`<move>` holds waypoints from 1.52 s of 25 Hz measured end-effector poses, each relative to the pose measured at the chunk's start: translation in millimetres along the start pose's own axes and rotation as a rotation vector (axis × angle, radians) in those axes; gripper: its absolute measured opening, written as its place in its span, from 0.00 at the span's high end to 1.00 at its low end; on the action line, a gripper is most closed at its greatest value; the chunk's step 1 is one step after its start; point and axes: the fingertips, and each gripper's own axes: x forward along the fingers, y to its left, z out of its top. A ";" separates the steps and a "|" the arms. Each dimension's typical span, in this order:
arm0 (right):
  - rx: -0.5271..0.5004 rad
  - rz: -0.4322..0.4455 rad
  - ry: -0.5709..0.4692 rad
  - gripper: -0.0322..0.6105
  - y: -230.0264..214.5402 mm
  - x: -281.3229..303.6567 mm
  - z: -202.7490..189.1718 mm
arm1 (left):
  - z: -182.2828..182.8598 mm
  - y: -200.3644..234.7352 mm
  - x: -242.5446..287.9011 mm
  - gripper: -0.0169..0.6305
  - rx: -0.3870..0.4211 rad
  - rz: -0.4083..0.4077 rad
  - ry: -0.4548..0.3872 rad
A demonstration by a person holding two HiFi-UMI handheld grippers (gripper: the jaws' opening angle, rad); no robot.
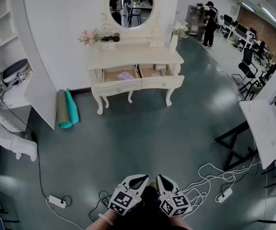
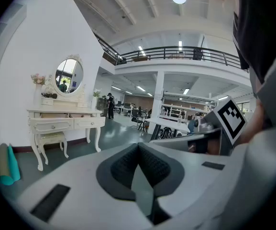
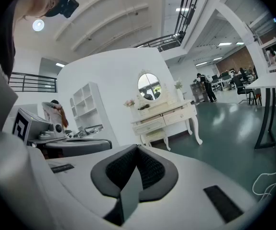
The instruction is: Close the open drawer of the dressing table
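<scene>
Against the white wall on the left, a tan rolled mat and a teal rolled mat (image 1: 66, 110) lie side by side on the dark green floor. Just right of them stands the cream carved wooden dressing table (image 1: 134, 57) with a round-topped oval mirror (image 1: 132, 5) behind its tabletop. A bunch of pink flowers (image 1: 89, 36) sits at the tabletop's left end. Both of its drawers are pulled out. The wider left drawer (image 1: 121, 82) shows a pale flat item inside, and the right drawer (image 1: 160, 77) shows small things I cannot identify.

Both tools are well apart from the table, low at the bottom of the head view and side by side. The left gripper (image 2: 138, 147) has its dark ribbed fingers (image 2: 122, 166) pressed together at the tips with nothing between them. The right gripper (image 3: 138, 150) is the same, its fingers (image 3: 151, 169) meeting at the tips and empty.

A white power strip (image 1: 57, 201) and loose white cables lie on the floor near them. Far right, a person in dark clothes (image 1: 208, 24) stands by office desks.
</scene>
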 end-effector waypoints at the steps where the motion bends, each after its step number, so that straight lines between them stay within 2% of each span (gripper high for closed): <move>1: 0.012 -0.002 -0.007 0.91 1.4 -0.1 0.8 | 0.1 1.2 -2.4 0.95 0.004 0.005 0.000; 7: 0.081 -0.030 -0.032 0.91 9.2 1.0 -2.0 | 0.4 11.6 -17.2 0.95 -0.010 0.051 -0.009; 10: 0.079 -0.029 -0.030 0.91 15.0 4.4 -5.1 | -1.3 14.7 -21.0 0.95 -0.024 0.064 -0.014; 15: 0.019 0.039 0.005 0.91 25.9 22.8 -6.1 | -6.6 29.5 -15.8 0.95 -0.048 0.076 0.009; 19: 0.031 0.092 0.022 0.91 24.9 44.3 3.5 | 1.7 47.0 0.7 0.95 -0.051 0.081 0.017; 31: 0.043 0.101 0.027 0.91 -29.5 113.7 54.0 | 37.6 95.3 55.3 0.95 -0.051 0.115 0.011; 38: -0.028 0.121 0.085 0.91 -59.6 158.6 68.7 | 59.3 125.6 93.4 0.95 -0.037 0.151 -0.012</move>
